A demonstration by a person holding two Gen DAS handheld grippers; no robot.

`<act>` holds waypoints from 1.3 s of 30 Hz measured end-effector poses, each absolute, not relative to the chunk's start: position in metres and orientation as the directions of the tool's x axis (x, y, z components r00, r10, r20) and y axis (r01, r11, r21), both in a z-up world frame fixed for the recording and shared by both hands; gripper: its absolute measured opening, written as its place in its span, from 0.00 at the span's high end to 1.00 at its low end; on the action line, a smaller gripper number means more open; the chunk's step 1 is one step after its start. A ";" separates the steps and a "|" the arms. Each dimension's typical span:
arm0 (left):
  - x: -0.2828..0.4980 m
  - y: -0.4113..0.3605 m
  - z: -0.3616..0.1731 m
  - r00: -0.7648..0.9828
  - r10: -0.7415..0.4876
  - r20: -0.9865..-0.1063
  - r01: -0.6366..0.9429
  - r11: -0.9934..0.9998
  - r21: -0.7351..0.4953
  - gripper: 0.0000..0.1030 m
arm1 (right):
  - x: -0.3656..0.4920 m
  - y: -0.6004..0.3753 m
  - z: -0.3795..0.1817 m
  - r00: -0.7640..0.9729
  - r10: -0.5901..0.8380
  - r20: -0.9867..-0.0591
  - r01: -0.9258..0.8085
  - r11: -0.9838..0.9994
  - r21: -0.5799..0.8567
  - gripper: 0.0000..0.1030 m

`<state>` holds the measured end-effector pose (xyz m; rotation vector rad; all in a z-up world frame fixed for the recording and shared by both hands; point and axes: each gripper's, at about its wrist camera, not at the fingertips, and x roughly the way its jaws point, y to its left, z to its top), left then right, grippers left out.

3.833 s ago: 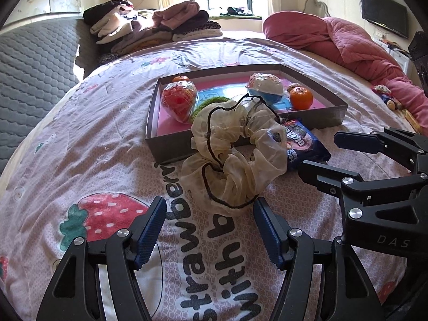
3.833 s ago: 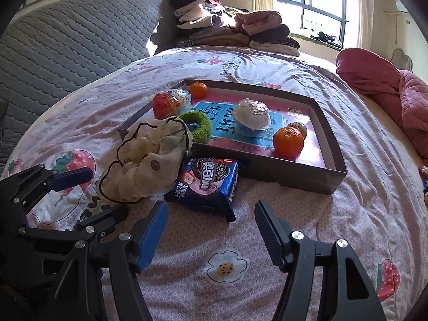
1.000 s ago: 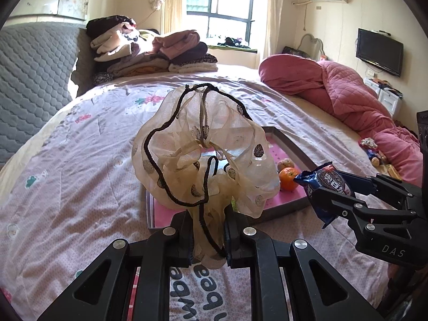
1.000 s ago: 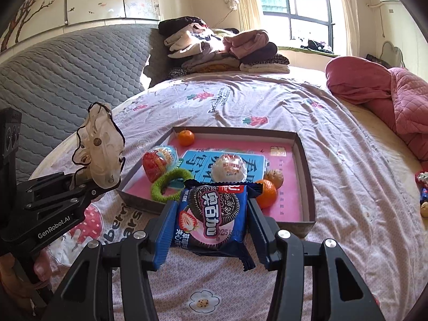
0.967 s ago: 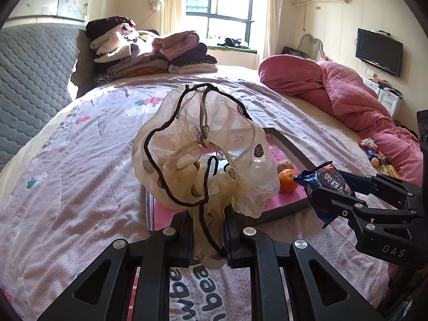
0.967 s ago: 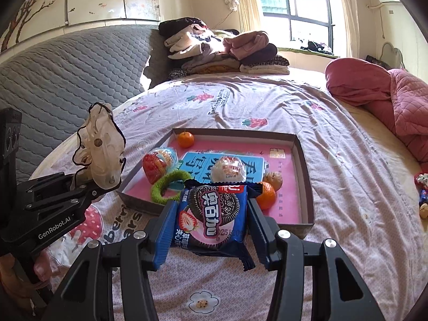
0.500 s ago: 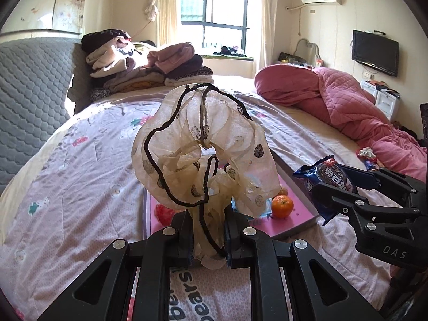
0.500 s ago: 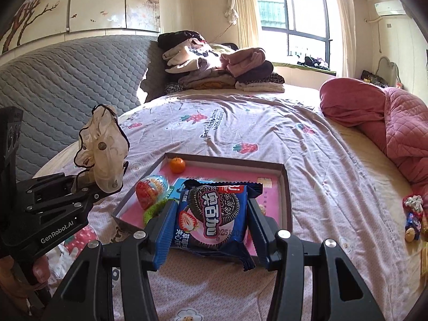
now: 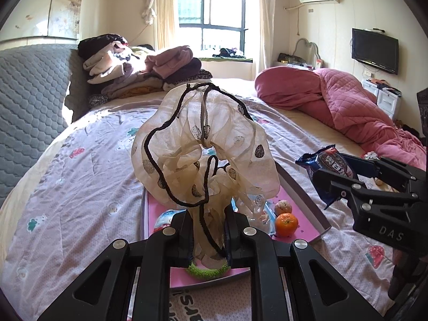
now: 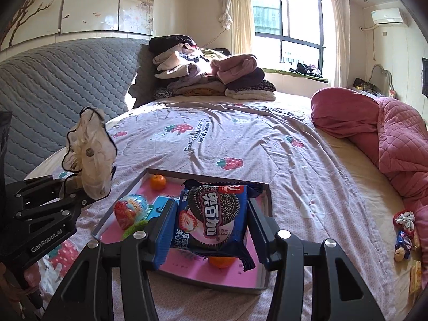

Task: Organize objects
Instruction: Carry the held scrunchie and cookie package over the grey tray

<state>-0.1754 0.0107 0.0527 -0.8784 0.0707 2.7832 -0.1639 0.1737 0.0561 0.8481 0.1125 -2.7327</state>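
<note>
Cookie packet (image 10: 214, 219): clamped upright in the right gripper (image 10: 211, 230), long axis vertical, printed face toward the camera, above the tray (image 10: 268, 195). Cream scrunchie (image 9: 203, 152): pinched at its lower edge by the left gripper (image 9: 208, 230), ruffles standing upward.

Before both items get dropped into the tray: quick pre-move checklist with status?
1. Left hand-held gripper shut on cream scrunchie: ok.
2. Right hand-held gripper clamped on both sides of cookie packet: ok.
3. Both items lifted clear of the bedspread: ok.
4. Tray in view below both grippers: ok.
5. Free pink floor in tray for two more items: cannot tell, the held items hide much of it.
6. Orange and green hair tie clear of the drop spot: cannot tell.
</note>
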 end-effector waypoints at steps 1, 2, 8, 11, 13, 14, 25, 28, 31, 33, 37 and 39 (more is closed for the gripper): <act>-0.178 0.012 0.051 -0.794 0.196 -0.576 -0.225 -0.974 -0.021 0.84 | -0.167 0.175 0.055 -0.790 -0.232 -0.568 0.277 -0.961 0.007 0.50; -0.180 0.012 0.049 -0.792 0.196 -0.579 -0.225 -0.974 -0.021 0.84 | -0.170 0.177 0.053 -0.786 -0.231 -0.573 0.277 -0.961 0.009 0.50; -0.190 0.018 0.032 -0.772 0.200 -0.603 -0.234 -0.972 -0.024 0.84 | -0.188 0.187 0.037 -0.772 -0.202 -0.603 0.248 -0.969 0.007 0.50; -0.194 0.020 0.023 -0.763 0.199 -0.615 -0.236 -0.971 -0.022 0.84 | -0.193 0.194 0.025 -0.761 -0.192 -0.620 0.234 -0.972 0.014 0.50; -0.198 0.022 0.016 -0.755 0.200 -0.625 -0.238 -0.971 -0.023 0.84 | -0.196 0.197 0.016 -0.752 -0.187 -0.632 0.226 -0.974 0.019 0.50; -0.199 0.022 0.013 -0.752 0.199 -0.629 -0.237 -0.971 -0.024 0.84 | -0.197 0.198 0.013 -0.748 -0.186 -0.637 0.224 -0.974 0.021 0.50; -0.209 0.030 -0.024 -0.705 0.195 -0.682 -0.242 -0.970 -0.027 0.84 | -0.203 0.206 -0.024 -0.706 -0.180 -0.685 0.203 -0.978 0.048 0.50; -0.211 0.031 -0.031 -0.695 0.193 -0.693 -0.242 -0.970 -0.028 0.84 | -0.203 0.207 -0.032 -0.699 -0.180 -0.693 0.198 -0.979 0.054 0.50; -0.212 0.031 -0.036 -0.688 0.192 -0.699 -0.242 -0.970 -0.028 0.84 | -0.203 0.210 -0.038 -0.695 -0.181 -0.696 0.189 -0.980 0.066 0.50; -0.213 0.032 -0.039 -0.682 0.192 -0.705 -0.244 -0.969 -0.028 0.84 | -0.203 0.211 -0.039 -0.699 -0.185 -0.691 0.182 -0.980 0.079 0.50; -0.215 0.037 -0.044 -0.673 0.191 -0.715 -0.252 -0.968 -0.021 0.84 | -0.203 0.213 -0.041 -0.705 -0.187 -0.685 0.176 -0.981 0.087 0.50; -0.215 0.040 -0.047 -0.668 0.194 -0.719 -0.259 -0.966 -0.020 0.84 | -0.204 0.213 -0.042 -0.708 -0.180 -0.683 0.169 -0.982 0.084 0.50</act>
